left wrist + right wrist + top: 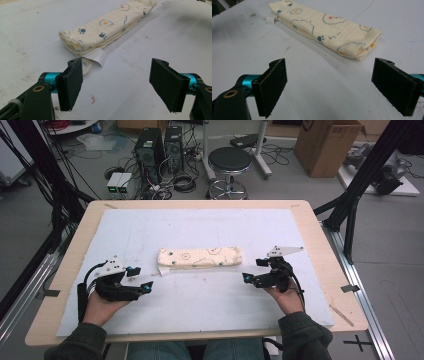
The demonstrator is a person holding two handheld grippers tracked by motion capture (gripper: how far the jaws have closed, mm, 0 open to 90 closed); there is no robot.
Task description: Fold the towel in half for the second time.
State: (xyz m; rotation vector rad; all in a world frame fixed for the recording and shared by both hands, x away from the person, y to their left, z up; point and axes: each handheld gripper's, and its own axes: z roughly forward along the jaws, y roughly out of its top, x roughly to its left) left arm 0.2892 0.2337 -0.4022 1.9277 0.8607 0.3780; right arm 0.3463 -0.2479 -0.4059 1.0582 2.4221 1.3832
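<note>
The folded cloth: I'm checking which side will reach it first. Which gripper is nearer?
Left, narrowly. The left gripper sits just below the folded cloth's left end; the right gripper lies just off its right end.

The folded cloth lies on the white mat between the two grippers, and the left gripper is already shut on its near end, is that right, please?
Not quite. The left gripper is open, jaws wide apart and short of the folded cloth, as the left gripper view shows. The cloth does lie on the white mat between the two grippers.

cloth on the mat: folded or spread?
Folded. The cloth lies as a long narrow strip, and stacked layer edges show at its ends in both gripper views. Neither tool touches it.
</note>
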